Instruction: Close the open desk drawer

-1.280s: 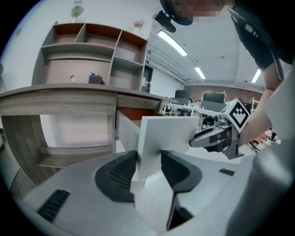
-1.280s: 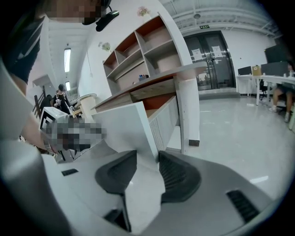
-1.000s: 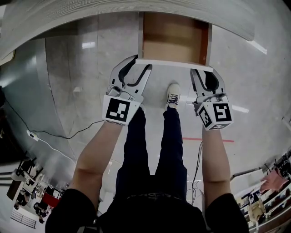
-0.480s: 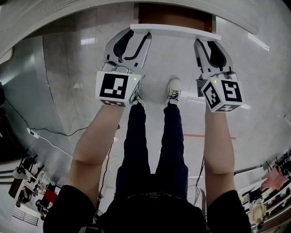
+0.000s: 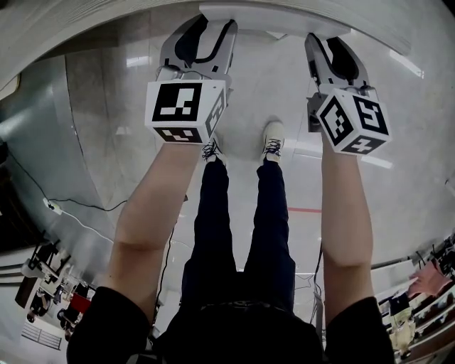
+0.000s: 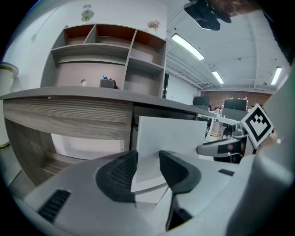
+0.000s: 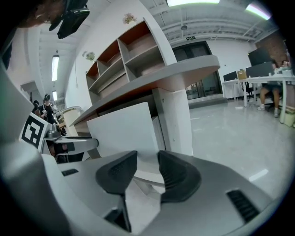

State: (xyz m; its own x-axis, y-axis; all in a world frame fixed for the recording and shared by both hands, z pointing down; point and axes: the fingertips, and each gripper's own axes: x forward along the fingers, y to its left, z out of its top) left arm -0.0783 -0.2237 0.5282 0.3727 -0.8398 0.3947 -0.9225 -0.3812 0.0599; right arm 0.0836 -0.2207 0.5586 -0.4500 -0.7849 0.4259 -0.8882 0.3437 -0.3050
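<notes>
Drawer front [image 5: 270, 15] slid inward; flat white panel at left gripper [image 5: 212, 27], right gripper [image 5: 327, 44].

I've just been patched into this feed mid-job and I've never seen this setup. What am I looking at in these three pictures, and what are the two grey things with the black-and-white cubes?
There is no robot here. A person stands at a desk and holds a two-jaw gripper in each hand, and the marker cubes are part of those grippers. The head view comes from a camera on the person's head that looks steeply down to the floor. It shows the left gripper on its left and the right gripper on its right. The other two pictures come from a camera riding on each gripper, looking along its jaws. Both grippers have their jaws slightly apart and hold nothing. Their tips meet the white drawer front under the desk top. Shelves stand on the desk.
</notes>
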